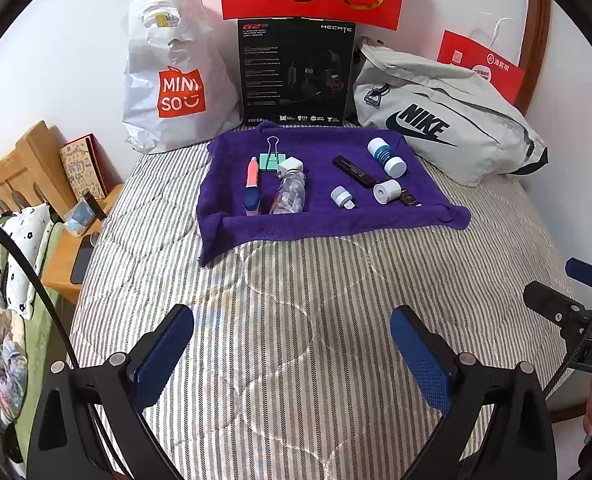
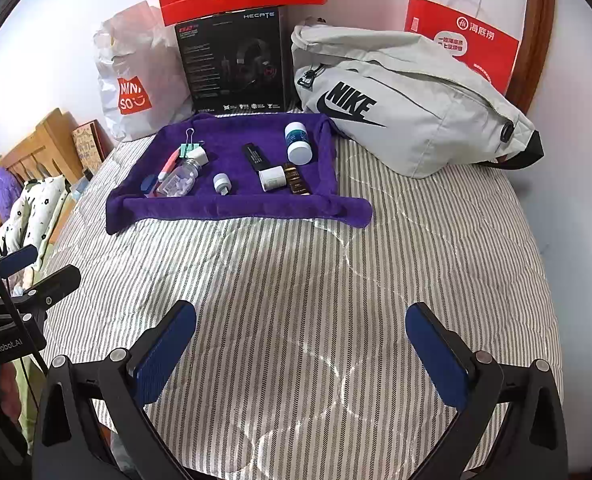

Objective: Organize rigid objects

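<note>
we've got both grippers hovering low over the striped quilt, nothing in either one. the left gripper is spread wide, blue pads well apart, and the right gripper is just as wide and empty too.

all the stuff to sort sits further back on the purple towel, which has its edges rolled up like a shallow tray. on its left side there's a pink and blue pen lying next to a clear bottle on its side, with a mint binder clip just behind them. over on the right side we see a black stick, a white and teal bottle tipped over, a small grey-capped piece, a white cube-ish cap and a brown vial touching it.

behind the towel, against the wall: a miniso bag, a black headset box, a grey nike bag and a red paper bag. the right gripper also pokes into the left view's edge.
</note>
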Demonstrator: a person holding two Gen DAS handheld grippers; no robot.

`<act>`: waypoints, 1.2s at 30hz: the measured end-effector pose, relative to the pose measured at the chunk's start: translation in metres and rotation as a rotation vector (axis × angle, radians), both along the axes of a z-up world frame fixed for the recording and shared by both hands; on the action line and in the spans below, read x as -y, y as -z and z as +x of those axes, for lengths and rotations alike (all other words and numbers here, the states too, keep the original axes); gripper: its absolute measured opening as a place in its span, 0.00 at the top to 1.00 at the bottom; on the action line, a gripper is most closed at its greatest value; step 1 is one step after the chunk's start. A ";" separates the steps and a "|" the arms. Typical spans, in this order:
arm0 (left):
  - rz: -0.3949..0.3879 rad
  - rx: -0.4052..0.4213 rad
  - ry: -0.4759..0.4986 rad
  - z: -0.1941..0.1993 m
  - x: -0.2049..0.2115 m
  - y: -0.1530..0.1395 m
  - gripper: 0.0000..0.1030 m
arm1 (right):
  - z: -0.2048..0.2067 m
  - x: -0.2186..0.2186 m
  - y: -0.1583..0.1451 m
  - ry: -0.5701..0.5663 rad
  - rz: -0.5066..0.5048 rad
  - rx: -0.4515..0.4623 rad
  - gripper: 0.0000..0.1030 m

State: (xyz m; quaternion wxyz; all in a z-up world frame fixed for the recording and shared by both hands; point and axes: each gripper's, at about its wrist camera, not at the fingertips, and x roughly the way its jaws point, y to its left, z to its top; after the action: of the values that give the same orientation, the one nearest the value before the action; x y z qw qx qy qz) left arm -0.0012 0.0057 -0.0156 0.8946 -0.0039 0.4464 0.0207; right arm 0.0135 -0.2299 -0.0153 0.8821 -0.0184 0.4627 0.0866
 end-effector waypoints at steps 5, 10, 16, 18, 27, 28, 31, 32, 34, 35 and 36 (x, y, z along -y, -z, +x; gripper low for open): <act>-0.006 0.006 0.001 -0.001 0.000 -0.001 0.03 | -0.001 0.001 -0.001 0.002 0.002 0.005 0.00; 0.000 0.006 -0.004 -0.002 0.000 -0.001 0.03 | -0.002 0.001 -0.003 0.004 0.004 0.007 0.00; 0.005 0.001 -0.001 -0.002 0.000 -0.001 0.03 | -0.002 0.002 -0.003 0.002 0.005 0.006 0.00; 0.006 0.002 -0.001 -0.002 0.000 -0.001 0.03 | -0.002 0.001 -0.003 0.003 0.006 0.006 0.00; 0.006 0.000 0.004 -0.002 0.000 0.000 0.03 | -0.003 0.003 -0.002 0.007 0.010 0.007 0.00; 0.005 -0.001 0.005 -0.002 0.000 0.000 0.03 | -0.003 0.004 -0.003 0.009 0.010 0.007 0.00; 0.004 -0.003 0.003 -0.002 -0.001 0.000 0.03 | -0.003 0.004 -0.003 0.009 0.012 0.008 0.00; 0.005 -0.004 0.003 -0.002 -0.001 0.000 0.03 | -0.003 0.004 -0.003 0.009 0.012 0.008 0.00; 0.006 -0.001 0.001 -0.002 -0.001 -0.001 0.03 | -0.003 0.003 -0.003 0.008 0.013 0.007 0.00; 0.005 -0.002 0.004 -0.002 -0.001 -0.001 0.03 | -0.003 0.003 -0.003 0.007 0.012 0.007 0.00; 0.005 -0.001 0.004 -0.002 -0.002 -0.001 0.03 | -0.003 0.003 -0.003 0.008 0.012 0.006 0.00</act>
State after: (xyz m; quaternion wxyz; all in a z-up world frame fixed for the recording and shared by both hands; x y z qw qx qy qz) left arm -0.0031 0.0078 -0.0146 0.8943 -0.0007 0.4470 0.0201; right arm 0.0108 -0.2329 -0.0127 0.8840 -0.0117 0.4595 0.0858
